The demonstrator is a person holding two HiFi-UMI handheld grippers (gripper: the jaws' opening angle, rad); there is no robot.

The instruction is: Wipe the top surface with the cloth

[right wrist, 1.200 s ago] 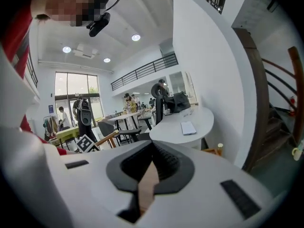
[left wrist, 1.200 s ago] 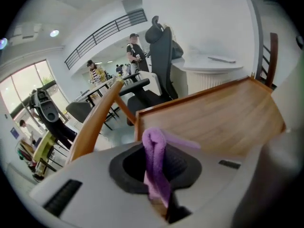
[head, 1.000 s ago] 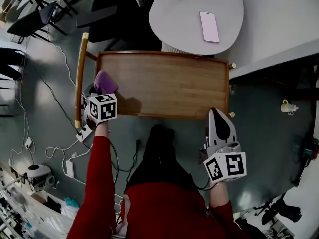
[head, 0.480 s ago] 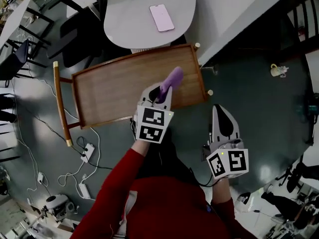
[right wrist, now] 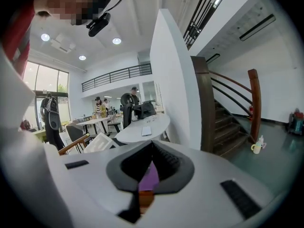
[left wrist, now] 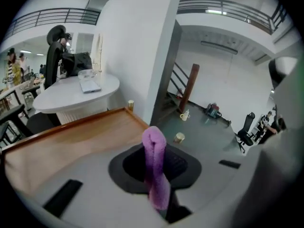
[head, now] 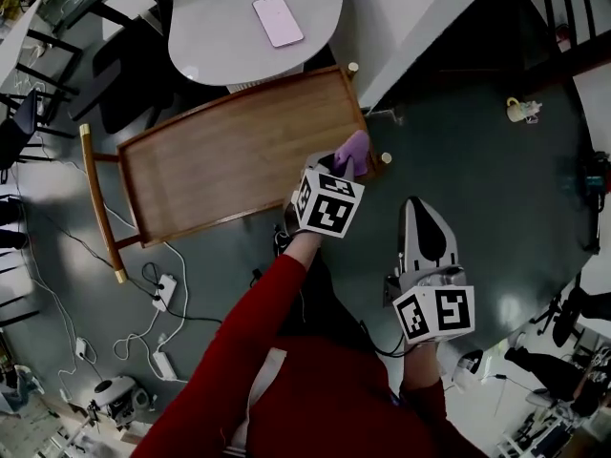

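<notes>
The wooden top [head: 229, 160] of a low cart lies tilted across the head view; in the left gripper view the wooden top [left wrist: 71, 137] stretches away to the left. My left gripper [head: 346, 162] is at its right end near the front corner, shut on a folded purple cloth [head: 354, 147]. That purple cloth [left wrist: 155, 165] stands out between the left gripper's [left wrist: 157, 177] jaws. My right gripper [head: 418, 208] hangs off the cart over the floor to the right, shut with nothing held. In its own view the right gripper [right wrist: 150, 151] points toward the cloth.
A round white table [head: 220, 27] with a pink phone [head: 278, 21] stands just behind the cart. A white wall [head: 430, 17] edges the cart's right end. Cables and a power strip [head: 162, 290] lie on the floor at left. A mug [head: 519, 111] sits far right.
My left gripper has swept the cloth along the top from its left end to its right end. The head view has swung. The right gripper has stayed in place.
</notes>
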